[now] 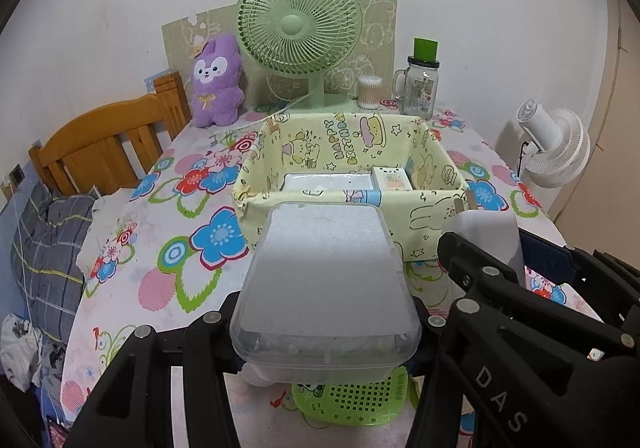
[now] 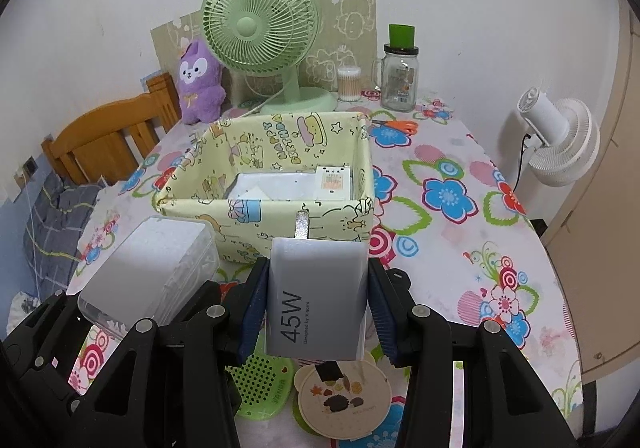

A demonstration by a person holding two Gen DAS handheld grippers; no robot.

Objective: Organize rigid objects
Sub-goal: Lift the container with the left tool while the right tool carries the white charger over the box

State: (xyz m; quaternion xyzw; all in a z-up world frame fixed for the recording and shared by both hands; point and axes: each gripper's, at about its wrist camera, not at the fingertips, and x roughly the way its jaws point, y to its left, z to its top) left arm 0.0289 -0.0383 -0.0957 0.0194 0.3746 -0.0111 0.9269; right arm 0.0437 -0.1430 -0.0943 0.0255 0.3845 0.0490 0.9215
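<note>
The charger (image 2: pixel 318 296), a white block marked 45W, sits in the lower centre of the right wrist view, clenched between the blue pads (image 2: pixel 253 308) of the right tongs (image 2: pixel 318 312), prongs pointing up-frame toward the box (image 2: pixel 264 215). In the left wrist view the left tongs (image 1: pixel 326 332) grasp a clear lidded case (image 1: pixel 326 280) at its near end, low and centre, with most of it reaching out toward the box's near wall. The box fills the middle of both views and already holds a flat white pack (image 1: pixel 328 181) and a small carton (image 1: pixel 394 179) along its floor. The two loads hang close together, just short of the near wall, so I judge the main risk is a clash: the case could knock the charger, or either could catch the rim and shove the light paper-covered box across the table (image 2: pixel 460 268). The case is held only by one end, so it may pivot or slip out if it touches anything. The charger's smooth sides could slide in the pads. Free floor inside looks scarce, so a dropped piece may land tilted on the pack.
</note>
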